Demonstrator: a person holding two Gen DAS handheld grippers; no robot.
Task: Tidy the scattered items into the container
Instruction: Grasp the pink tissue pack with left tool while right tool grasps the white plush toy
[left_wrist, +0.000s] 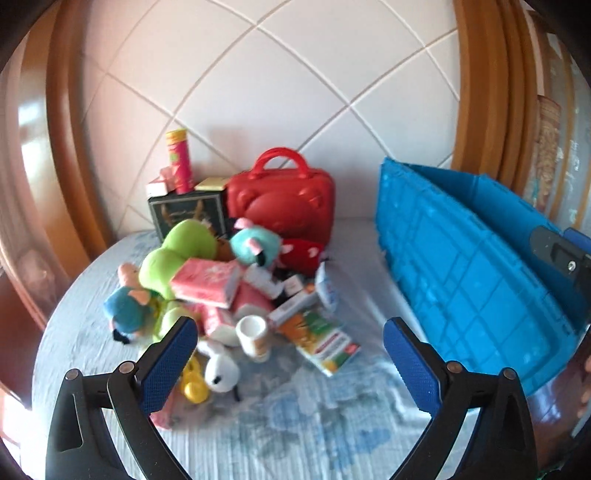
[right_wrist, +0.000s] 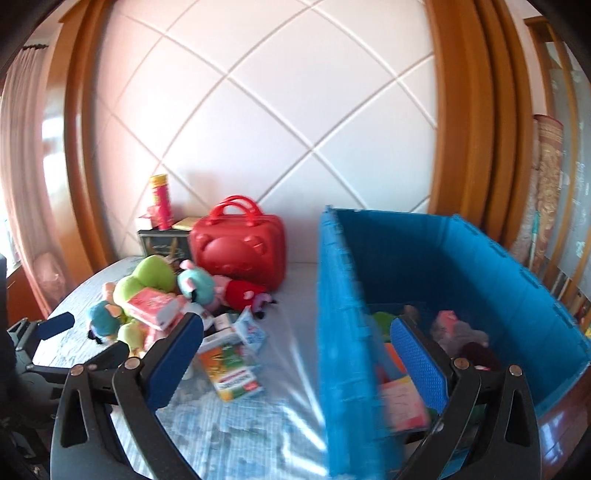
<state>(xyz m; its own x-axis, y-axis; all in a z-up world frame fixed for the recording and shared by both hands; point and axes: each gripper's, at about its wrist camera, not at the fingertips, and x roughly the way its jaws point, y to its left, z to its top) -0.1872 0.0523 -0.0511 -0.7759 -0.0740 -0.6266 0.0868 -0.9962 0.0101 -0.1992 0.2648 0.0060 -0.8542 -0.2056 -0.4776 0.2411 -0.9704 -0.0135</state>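
While both sets of jaws stand wide apart with nothing between them, the pile of scattered items sits on the bed (left_wrist: 295, 417), against the quilted headboard (left_wrist: 258, 81), with the blue crate (right_wrist: 480, 266) to its right.

The left gripper (left_wrist: 291, 365) points down at the near edge of the heap. Straight ahead of it, just beyond its tips, are a small white cup (left_wrist: 253, 330) and an orange-and-green juice carton (left_wrist: 321, 341) lying flat, its long axis running diagonally away toward the upper left. A pink tissue pack (left_wrist: 207, 282), a green plush (left_wrist: 177, 254), a small doll in blue (left_wrist: 127, 310) and a white plush (left_wrist: 221, 371) crowd the left side; a red bear-faced case (left_wrist: 284, 199) stands upright at the back beside a dark box (left_wrist: 184, 214) with a pink tube (left_wrist: 179, 160) on top.

The right gripper (right_wrist: 295, 363) straddles the crate's near wall: its right pad hangs over the inside, where several things already lie, and its left pad is over the bedsheet near the carton (right_wrist: 231, 373).

By my judgement the left hand is the nearer one to the heap, and the carton or cup is its easiest next pick. The crate lies to the right of the pile, so anything lifted has to travel rightward over that tall wall. Much of the pile remains, so the task looks only partly done.
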